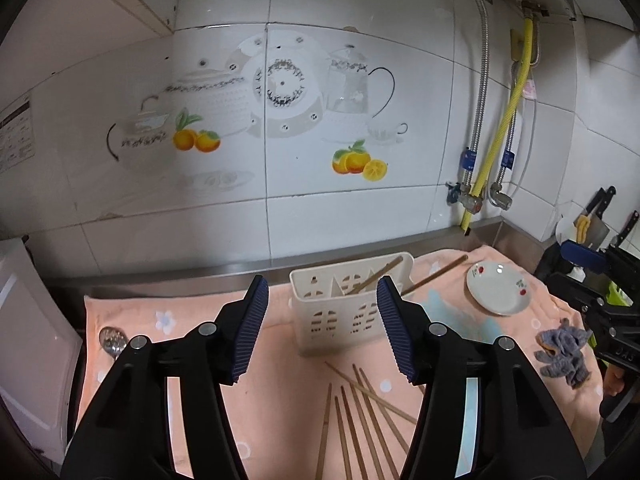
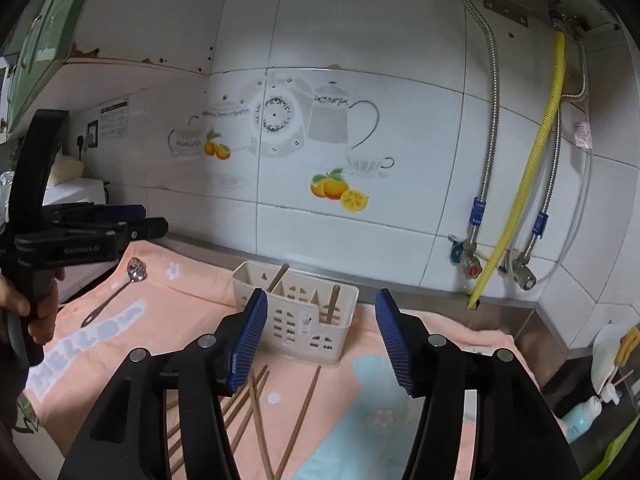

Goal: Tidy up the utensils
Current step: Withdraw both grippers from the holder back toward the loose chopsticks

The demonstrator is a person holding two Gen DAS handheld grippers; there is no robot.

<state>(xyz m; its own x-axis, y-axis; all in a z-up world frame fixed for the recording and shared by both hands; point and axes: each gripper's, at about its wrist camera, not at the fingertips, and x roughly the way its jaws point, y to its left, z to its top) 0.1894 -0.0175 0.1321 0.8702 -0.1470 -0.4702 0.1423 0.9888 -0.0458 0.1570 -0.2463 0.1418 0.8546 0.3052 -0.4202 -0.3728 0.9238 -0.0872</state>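
A cream utensil caddy [image 1: 340, 312] stands on the pink towel [image 1: 276, 360], with a chopstick or two inside [image 1: 376, 276]; it also shows in the right wrist view [image 2: 296, 316]. Several wooden chopsticks [image 1: 360, 420] lie loose on the towel in front of it, also in the right wrist view [image 2: 256, 412]. A metal spoon [image 2: 116, 292] lies at the left; its bowl shows in the left wrist view [image 1: 113, 340]. My left gripper [image 1: 320, 332] is open and empty above the towel. My right gripper [image 2: 320, 340] is open and empty, just before the caddy.
A white plate with cherries [image 1: 498, 288] and a grey cloth [image 1: 564, 352] lie right of the caddy. One chopstick [image 1: 436, 274] lies behind it. Pipes [image 2: 516, 216] run down the tiled wall. Knives [image 1: 600, 216] stand at far right. A white appliance [image 1: 28, 344] is left.
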